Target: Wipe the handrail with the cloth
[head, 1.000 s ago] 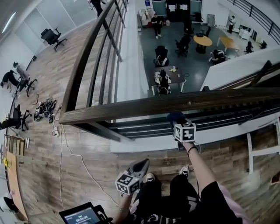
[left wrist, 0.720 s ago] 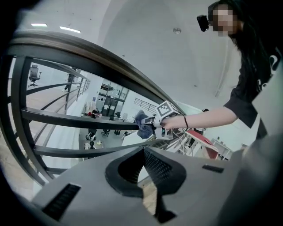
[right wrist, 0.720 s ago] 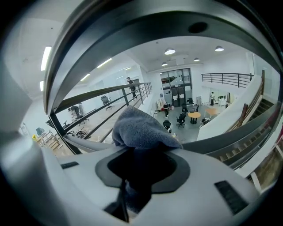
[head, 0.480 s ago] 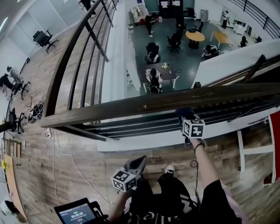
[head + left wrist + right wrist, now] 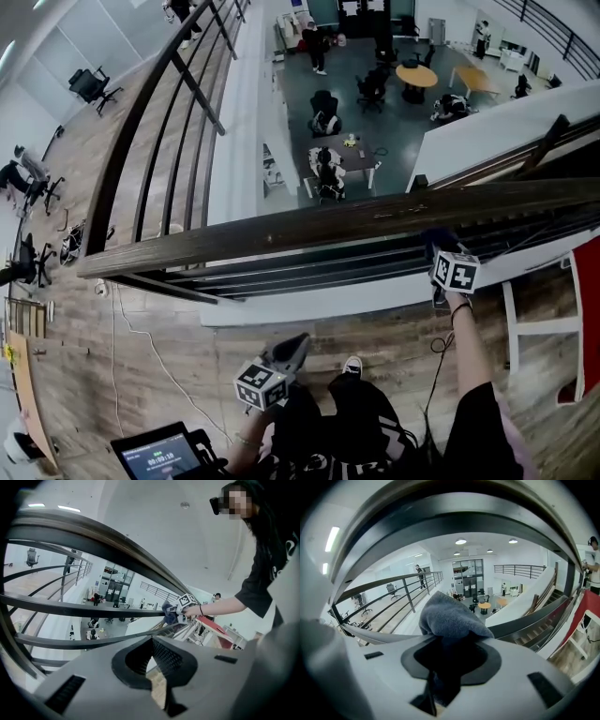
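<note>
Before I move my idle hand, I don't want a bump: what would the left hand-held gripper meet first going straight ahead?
Most likely a lower railing bar, which crosses just beyond the left hand-held gripper, below the handrail. Depth is unclear; it could slip between bars.

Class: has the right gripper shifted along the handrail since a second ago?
Yes. The right gripper with its cloth has slid rightward along the handrail, nearer the white frame.

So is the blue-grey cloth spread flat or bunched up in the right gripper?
Bunched: the blue-grey cloth bulges as a wad from the right gripper, jaws shut on it.
</note>
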